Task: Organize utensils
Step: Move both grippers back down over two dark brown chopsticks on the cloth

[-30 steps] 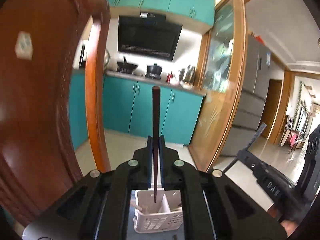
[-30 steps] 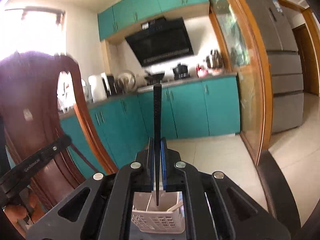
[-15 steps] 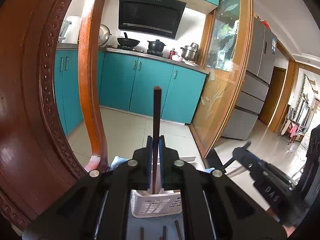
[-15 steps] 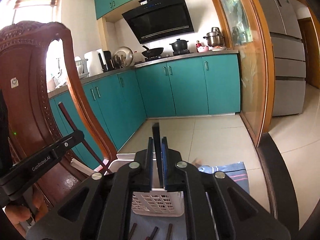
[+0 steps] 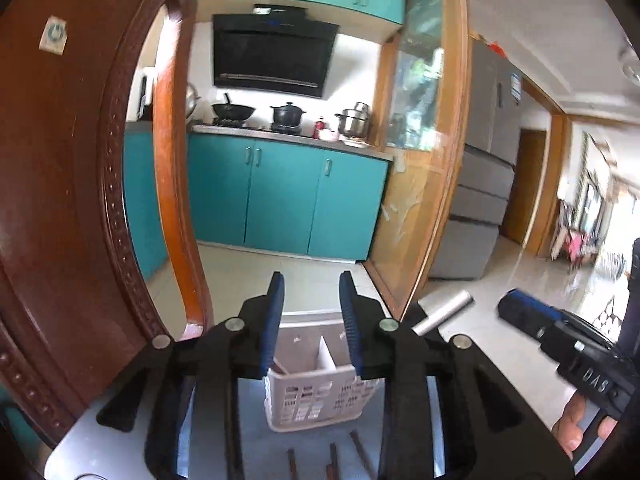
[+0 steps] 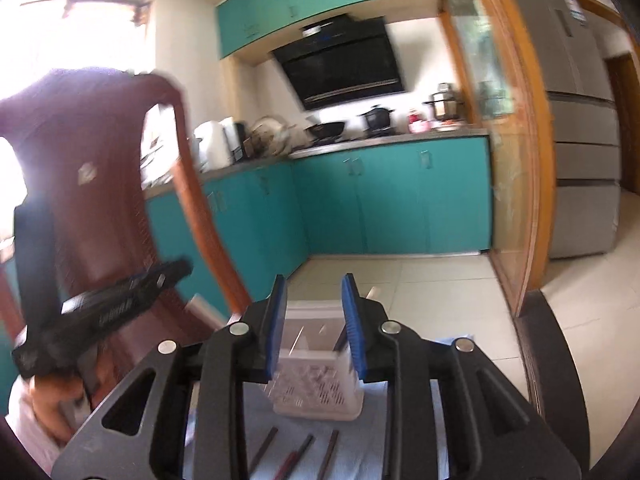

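Note:
A white slotted basket (image 5: 320, 396) with a centre divider stands on the table straight ahead of both grippers. My left gripper (image 5: 312, 320) hovers just above its near rim; its jaws are opening and nothing is between the blue pads. My right gripper (image 6: 314, 322) is likewise over the basket (image 6: 320, 388), jaws opening and empty. A dark chopstick (image 6: 340, 340) leans inside the basket's right compartment. Three dark chopsticks (image 6: 296, 456) lie on the table in front of the basket, also visible as chopsticks (image 5: 332, 460) in the left wrist view. Each view shows the other gripper off to the side: right gripper (image 5: 560, 332), left gripper (image 6: 112, 304).
A carved wooden chair back (image 5: 72, 200) rises close on the left behind the table. A silver roll (image 5: 444, 314) lies right of the basket. A blue cloth (image 6: 448, 344) covers the table (image 5: 100, 452). Teal cabinets and tiled floor lie beyond.
Both grippers held a dark chopstick upright over the basket; now both jaws have parted and the sticks are gone from between the pads. Both hands have sunk a little.

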Demonstrator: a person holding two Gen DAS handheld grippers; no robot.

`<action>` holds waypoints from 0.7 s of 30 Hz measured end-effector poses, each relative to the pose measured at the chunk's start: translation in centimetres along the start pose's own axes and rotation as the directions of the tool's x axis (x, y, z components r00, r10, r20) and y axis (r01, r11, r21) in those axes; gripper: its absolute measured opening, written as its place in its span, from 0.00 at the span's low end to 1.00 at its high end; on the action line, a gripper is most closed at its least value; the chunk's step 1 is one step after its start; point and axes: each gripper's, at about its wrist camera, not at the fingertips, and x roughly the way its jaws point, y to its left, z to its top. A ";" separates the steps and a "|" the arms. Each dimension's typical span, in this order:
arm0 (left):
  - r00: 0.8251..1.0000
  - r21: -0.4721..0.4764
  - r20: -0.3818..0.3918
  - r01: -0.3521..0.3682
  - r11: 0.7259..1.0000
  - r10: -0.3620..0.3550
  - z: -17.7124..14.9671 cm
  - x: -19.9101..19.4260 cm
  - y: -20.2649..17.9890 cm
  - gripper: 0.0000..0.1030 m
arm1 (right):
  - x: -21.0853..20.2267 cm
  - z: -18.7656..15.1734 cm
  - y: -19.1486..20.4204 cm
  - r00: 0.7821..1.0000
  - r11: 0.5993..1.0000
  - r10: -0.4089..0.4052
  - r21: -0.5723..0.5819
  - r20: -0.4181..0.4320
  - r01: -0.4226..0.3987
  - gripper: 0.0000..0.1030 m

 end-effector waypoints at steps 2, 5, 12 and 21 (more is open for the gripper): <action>0.999 0.048 -0.028 0.038 0.998 -0.037 -0.8 -0.6 -0.6 0.28 | 0.9 -1.3 -0.1 0.996 1.000 0.024 -0.009 -0.086 -0.025 0.28; 0.992 0.090 -0.091 0.094 0.992 -0.086 -2.5 -0.9 -1.4 0.19 | 3.8 -3.7 -0.4 0.967 1.000 -0.006 -0.021 -0.254 0.001 0.28; 0.925 0.039 -0.380 0.043 0.998 -0.025 -8.2 3.4 -0.5 0.20 | 12.5 -11.5 -2.9 0.789 0.991 -0.063 0.055 -0.611 0.122 0.28; 0.747 0.053 -0.660 -0.059 0.997 0.079 -13.9 8.2 1.3 0.44 | 16.1 -15.5 -1.3 0.712 0.988 -0.121 -0.015 -0.692 0.154 0.27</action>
